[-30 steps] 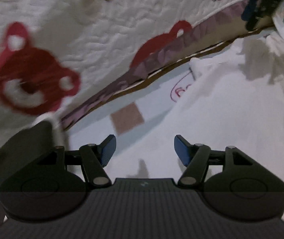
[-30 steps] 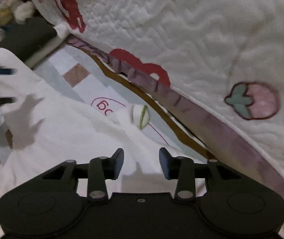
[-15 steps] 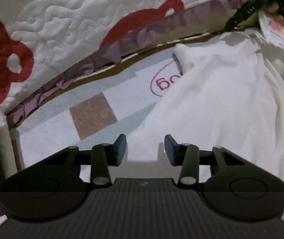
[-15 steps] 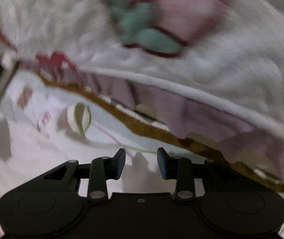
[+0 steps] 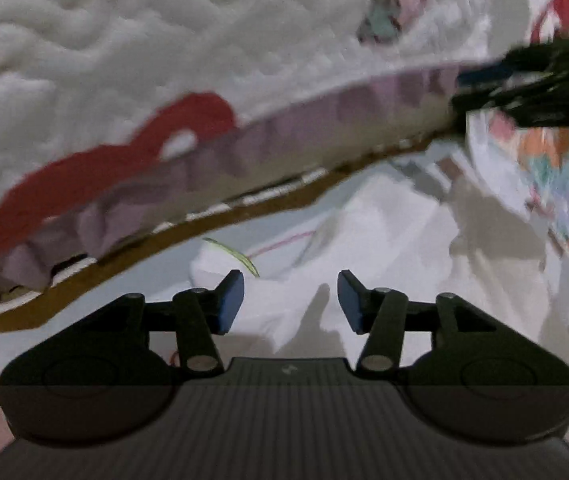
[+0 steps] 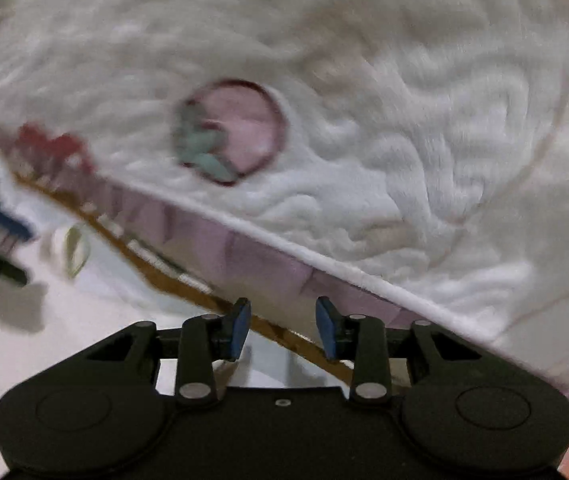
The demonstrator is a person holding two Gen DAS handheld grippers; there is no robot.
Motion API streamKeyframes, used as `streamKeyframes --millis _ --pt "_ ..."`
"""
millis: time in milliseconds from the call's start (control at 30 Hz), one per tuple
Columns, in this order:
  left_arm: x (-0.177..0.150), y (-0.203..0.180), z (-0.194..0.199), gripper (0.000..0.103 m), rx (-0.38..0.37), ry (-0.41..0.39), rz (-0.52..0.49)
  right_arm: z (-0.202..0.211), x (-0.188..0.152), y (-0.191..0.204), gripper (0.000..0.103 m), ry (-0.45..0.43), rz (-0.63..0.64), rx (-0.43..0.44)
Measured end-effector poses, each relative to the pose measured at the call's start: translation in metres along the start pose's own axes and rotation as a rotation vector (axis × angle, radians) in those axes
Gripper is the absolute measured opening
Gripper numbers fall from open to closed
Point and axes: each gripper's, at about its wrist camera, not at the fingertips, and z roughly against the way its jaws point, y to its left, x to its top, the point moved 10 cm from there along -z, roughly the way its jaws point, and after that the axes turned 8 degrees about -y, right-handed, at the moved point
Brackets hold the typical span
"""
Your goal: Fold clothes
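I count two claws, left [image 5: 290,300] and right [image 6: 282,328], one white garment [image 5: 384,240], and one quilted blanket [image 6: 364,140].

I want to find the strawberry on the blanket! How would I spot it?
Start with the big white quilted blanket that fills the top of the right wrist view. Just above its purple edge, left of the middle, sits the strawberry. It is a pale pink round patch with a dark red outline and green leaves, unlike the solid red shapes nearby.
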Motion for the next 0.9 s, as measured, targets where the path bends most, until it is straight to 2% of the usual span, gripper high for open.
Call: streamKeyframes --millis 67,100,167,200,233,333,400,467,533,567,600,633,667,733,833,900 --pt "-0.004 -0.002 -0.011 0.052 0.028 0.010 -0.009 0.015 -0.001 -0.001 0.041 0.002 0.027 -0.030" --pt "-0.008 0.000 -0.019 0.053 0.067 0.040 -0.024 0.022 -0.005 0.001 0.043 0.017 0.029 -0.031" --pt "-0.022 0.002 -0.035 0.053 0.206 0.163 -0.210 0.037 -0.011 0.004 0.043 0.046 0.031 -0.032" --pt "-0.028 -0.003 -0.039 0.058 0.224 0.209 -0.319 0.044 -0.014 0.006 0.043 0.060 0.032 -0.032" --pt "-0.028 -0.001 -0.037 0.062 0.216 0.202 -0.320 0.052 -0.017 0.007 0.043 0.075 0.033 -0.033" --pt "-0.026 0.003 -0.029 0.065 0.194 0.182 -0.323 0.074 -0.027 0.012 0.047 0.118 0.037 -0.034" --pt "-0.028 0.017 -0.030 0.073 0.211 0.174 -0.300 0.088 -0.029 0.018 0.047 0.139 0.031 -0.029" --pt "-0.032 0.028 -0.033 0.078 0.191 0.188 -0.185 0.101 -0.025 0.027 0.047 0.149 0.017 -0.018" --pt "-0.033 0.033 -0.036 0.084 0.157 0.215 -0.082 0.106 -0.017 0.045 0.048 0.138 0.059 0.050" --pt "-0.037 0.033 -0.034 0.085 0.149 0.256 -0.105 0.106 -0.013 0.055 0.052 0.127 0.090 0.085" --pt "-0.041 0.033 -0.032 0.085 0.141 0.296 -0.128 0.100 -0.012 0.058 0.057 0.108 0.093 0.083" --pt "-0.044 0.033 -0.029 0.085 0.134 0.334 -0.150 0.086 -0.013 0.061 0.058 0.094 0.068 0.073" --pt "-0.045 0.035 -0.021 0.085 0.136 0.319 -0.147 0.071 -0.015 0.065 0.058 0.080 0.041 0.063" --pt "-0.046 0.041 -0.005 0.085 0.140 0.288 -0.138 0.035 -0.022 0.074 0.058 0.030 -0.061 0.097" --pt "-0.063 0.053 0.027 0.081 0.066 0.229 0.018 -0.016 -0.040 0.082 0.057 -0.011 -0.188 0.145" --pt "-0.073 0.058 0.046 0.072 0.045 0.167 0.063 -0.043 -0.052 0.074 0.057 -0.037 -0.283 0.117"
